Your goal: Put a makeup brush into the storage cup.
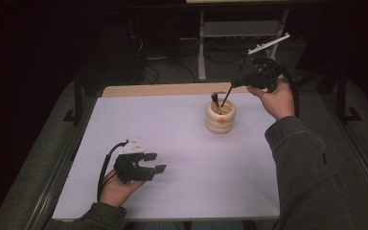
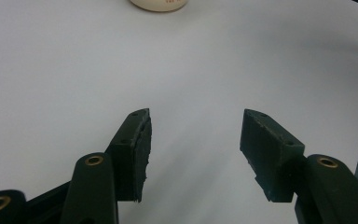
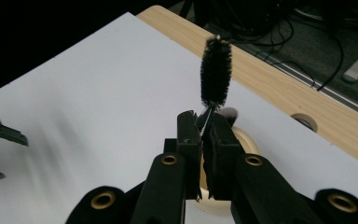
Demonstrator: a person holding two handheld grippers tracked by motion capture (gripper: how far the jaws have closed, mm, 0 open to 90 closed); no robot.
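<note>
Overhead, a white table (image 1: 182, 167) with a bare wooden strip along its far edge is carrying everything, and the person's grey-green sleeves are coming in from its near edge. Toward the far right corner a cream, ribbed wooden holder (image 1: 220, 116) is standing upright, with an orange spot low on its near side and a dark-tipped brush (image 1: 214, 99) sticking up out of it.

The right gripper (image 1: 235, 85) is hovering just above and beyond that holder, held in the right hand (image 1: 277, 99) off the far right edge, tilted down toward the cup. In the right gripper view its jaws are pressing nearly together on the thin stem of a black bottle brush (image 3: 216, 72), whose bristled head is rising upright above the fingertips, with the holder's rim (image 3: 247, 137) just behind them.

The left gripper (image 1: 155, 163) is sitting near the near left corner, gripped by the left hand (image 1: 117, 188), pointing toward the table's middle. In the left gripper view its jaws are standing wide apart with nothing but bare tabletop between them, well apart from the holder.
</note>
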